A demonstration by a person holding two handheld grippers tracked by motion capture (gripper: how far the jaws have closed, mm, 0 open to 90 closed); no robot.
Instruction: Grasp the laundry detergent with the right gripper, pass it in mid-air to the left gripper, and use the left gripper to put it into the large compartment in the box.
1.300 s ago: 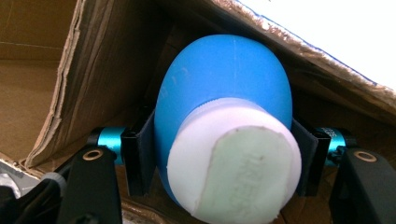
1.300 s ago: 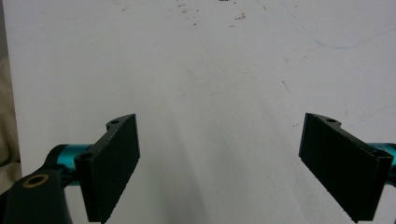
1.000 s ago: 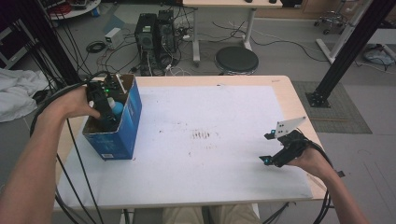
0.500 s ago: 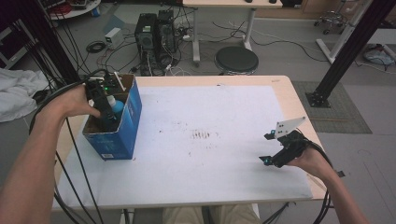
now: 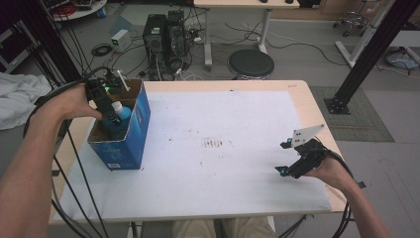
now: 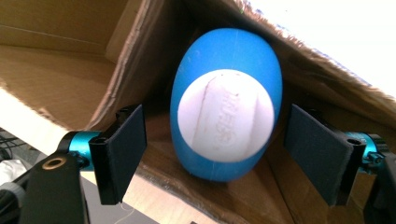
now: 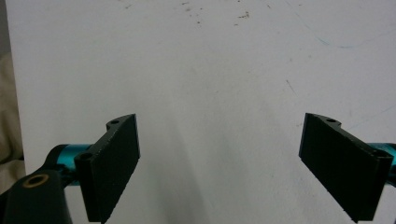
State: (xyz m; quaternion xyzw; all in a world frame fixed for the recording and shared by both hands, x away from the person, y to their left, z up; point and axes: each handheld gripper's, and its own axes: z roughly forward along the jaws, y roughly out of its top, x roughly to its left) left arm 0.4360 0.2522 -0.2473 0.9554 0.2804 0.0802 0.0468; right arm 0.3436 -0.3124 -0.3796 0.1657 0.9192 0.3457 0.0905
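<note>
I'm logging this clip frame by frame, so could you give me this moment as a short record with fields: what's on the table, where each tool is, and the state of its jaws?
surface: table covered by a white sheet
container: open blue box near the table's left edge
contents: blue bottle with white cap, standing in the box
left tool: reaching into the box, jaws open either side of the bottle, not touching it
right tool: over the bare sheet at the right side, jaws open, holding nothing

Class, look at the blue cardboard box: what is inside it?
Inside the box stands a blue bottle with a white cap, between the open left gripper. The bottle's lower part and the box floor beneath are hidden.
</note>
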